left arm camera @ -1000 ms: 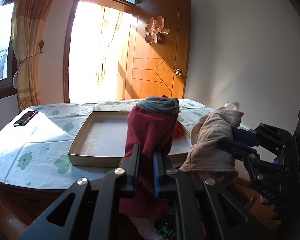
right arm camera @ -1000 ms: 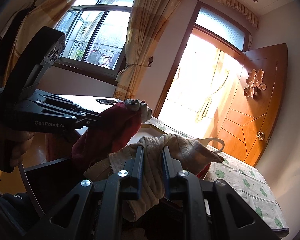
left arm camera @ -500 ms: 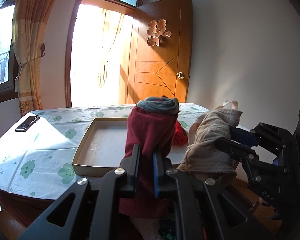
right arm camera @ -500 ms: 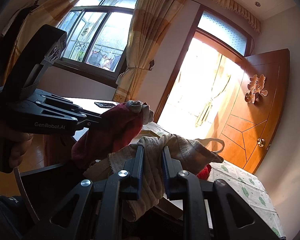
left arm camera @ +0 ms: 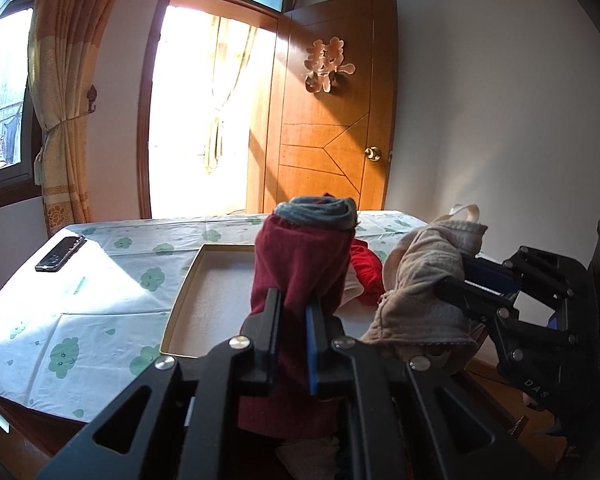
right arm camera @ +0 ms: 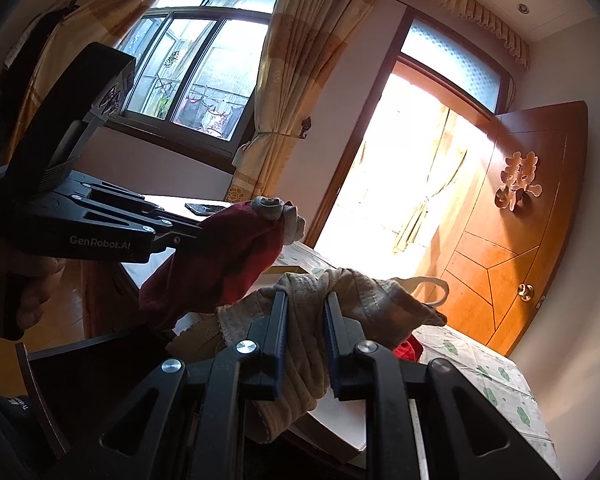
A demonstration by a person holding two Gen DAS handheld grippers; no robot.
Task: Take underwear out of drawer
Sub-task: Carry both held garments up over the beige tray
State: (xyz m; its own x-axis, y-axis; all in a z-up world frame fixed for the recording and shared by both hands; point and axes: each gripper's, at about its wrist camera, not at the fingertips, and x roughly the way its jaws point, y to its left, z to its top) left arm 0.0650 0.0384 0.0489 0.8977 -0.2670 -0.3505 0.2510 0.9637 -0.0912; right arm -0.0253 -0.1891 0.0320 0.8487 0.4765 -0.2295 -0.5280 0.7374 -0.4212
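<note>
My left gripper [left arm camera: 293,300] is shut on a dark red rolled garment [left arm camera: 300,264] with a grey band on top; the same red garment [right arm camera: 220,268] shows in the right wrist view, held by the left gripper [right arm camera: 188,236]. My right gripper [right arm camera: 305,304] is shut on a beige bra [right arm camera: 364,296]; that bra [left arm camera: 424,280] hangs from the right gripper [left arm camera: 464,276] beside the red one. Both hang in the air in front of a shallow cardboard tray [left arm camera: 188,296] on the table. A bright red garment [left arm camera: 366,268] lies in the tray. The dark drawer wall [right arm camera: 80,376] is below left.
A table with a white, green-patterned cloth [left arm camera: 80,320] carries the tray and a black phone [left arm camera: 60,253]. Behind stand an open wooden door [left arm camera: 332,120], a sunlit doorway, a curtain [left arm camera: 60,80] and a window. A hand [right arm camera: 24,280] grips the left tool.
Both grippers have moved forward and slightly up with their garments, so the table and tray sit lower and nearer. Grips are unchanged.
</note>
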